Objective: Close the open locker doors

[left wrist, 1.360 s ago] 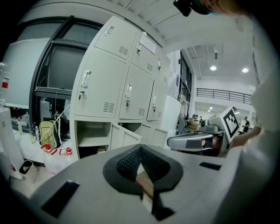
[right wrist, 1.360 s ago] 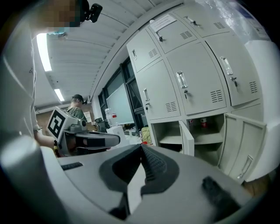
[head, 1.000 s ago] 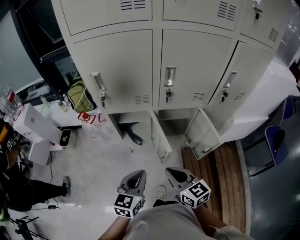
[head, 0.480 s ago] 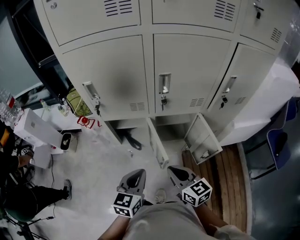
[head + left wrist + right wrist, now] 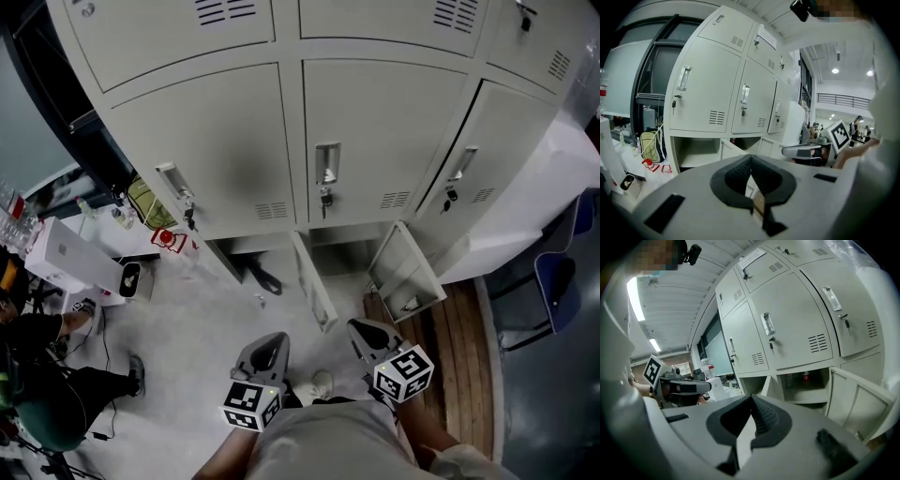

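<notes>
A bank of beige lockers (image 5: 375, 131) stands ahead of me. In the bottom row two doors hang open: a narrow one (image 5: 316, 279) seen edge-on and a wider one (image 5: 405, 272) swung out to the right. The left bottom compartment (image 5: 248, 255) also gapes, with a dark object inside. My left gripper (image 5: 270, 349) and right gripper (image 5: 367, 335) are held low near my body, well short of the doors, both shut and empty. The left gripper view shows the open compartments (image 5: 701, 150) beyond its closed jaws. In the right gripper view the wide door (image 5: 860, 401) is at the right.
A white box (image 5: 67, 255) and a green bag (image 5: 150, 202) lie on the floor at left. A seated person (image 5: 42, 375) is at the far left. Wooden slats (image 5: 445, 347) cover the floor at right, beside a blue chair (image 5: 562, 281). Bottles (image 5: 802, 377) stand in the middle compartment.
The head view has shifted a little, so the lockers sit slightly lower and to the left. Both grippers stay low and shut; the right one has drifted slightly right. The seated person has moved.
</notes>
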